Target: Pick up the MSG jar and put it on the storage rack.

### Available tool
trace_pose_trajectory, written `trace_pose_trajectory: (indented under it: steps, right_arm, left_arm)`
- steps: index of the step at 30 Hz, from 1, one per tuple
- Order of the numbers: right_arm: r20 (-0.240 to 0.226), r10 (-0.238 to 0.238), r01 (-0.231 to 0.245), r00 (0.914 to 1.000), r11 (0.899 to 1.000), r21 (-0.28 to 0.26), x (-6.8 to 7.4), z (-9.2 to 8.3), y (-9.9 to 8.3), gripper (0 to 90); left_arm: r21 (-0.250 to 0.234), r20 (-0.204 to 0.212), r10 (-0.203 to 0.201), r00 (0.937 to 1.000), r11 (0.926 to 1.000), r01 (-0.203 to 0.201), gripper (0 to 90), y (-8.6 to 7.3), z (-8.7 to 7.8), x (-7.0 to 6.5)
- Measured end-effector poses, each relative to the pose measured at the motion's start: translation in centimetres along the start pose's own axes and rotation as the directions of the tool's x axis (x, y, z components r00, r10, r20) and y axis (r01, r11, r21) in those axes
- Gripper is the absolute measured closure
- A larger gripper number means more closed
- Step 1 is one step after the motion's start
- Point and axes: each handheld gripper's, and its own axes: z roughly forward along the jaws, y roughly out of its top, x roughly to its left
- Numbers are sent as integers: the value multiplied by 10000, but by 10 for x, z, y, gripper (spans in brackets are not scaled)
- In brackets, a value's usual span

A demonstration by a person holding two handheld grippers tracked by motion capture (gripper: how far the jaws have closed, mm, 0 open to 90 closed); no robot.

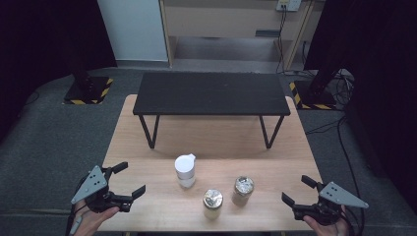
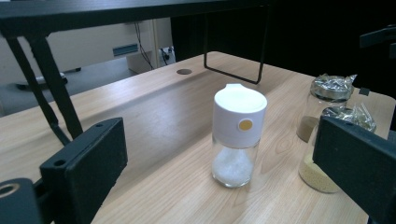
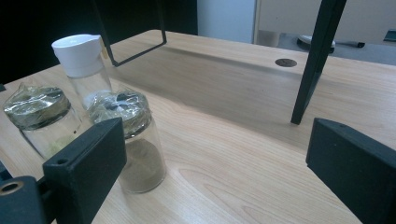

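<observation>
Left gripper [image 1: 125, 179] at near-left table corner, jaws spread wide, nothing between them, aimed toward white-capped shaker [image 1: 185, 170]. Right gripper [image 1: 299, 191] at near-right corner, jaws likewise wide, empty. Shaker upright on wooden table [image 1: 162, 137], mid-front, white grains inside. Two foil-topped jars just right of it: yellow-filled jar [image 1: 213, 203] nearer the front edge, brown-filled jar [image 1: 243, 190] beside it. Black bench [image 1: 211, 93] stands farther back on table.
</observation>
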Motion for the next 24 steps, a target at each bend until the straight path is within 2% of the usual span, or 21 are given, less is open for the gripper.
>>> trace_pose_trajectory:
  steps: [9, 20, 24]
  right_arm:
    - [-24, -12, 12, 10000, 10000, -31, 0, 0, 0, 60]
    - [-44, -38, 38, 10000, 10000, 5, 0, 0, 0, 65]
    - [-42, -21, 21, 10000, 10000, -7, 0, 0, 0, 65]
  left_arm:
    - [227, 213, -28, 9998, 9997, 23, 19, 13, 10, 8]
    - [412, 480, -538, 9974, 9978, 518, 18, 21, 25, 20]
    - [498, 536, -571, 9969, 9973, 544, 20, 23, 31, 21]
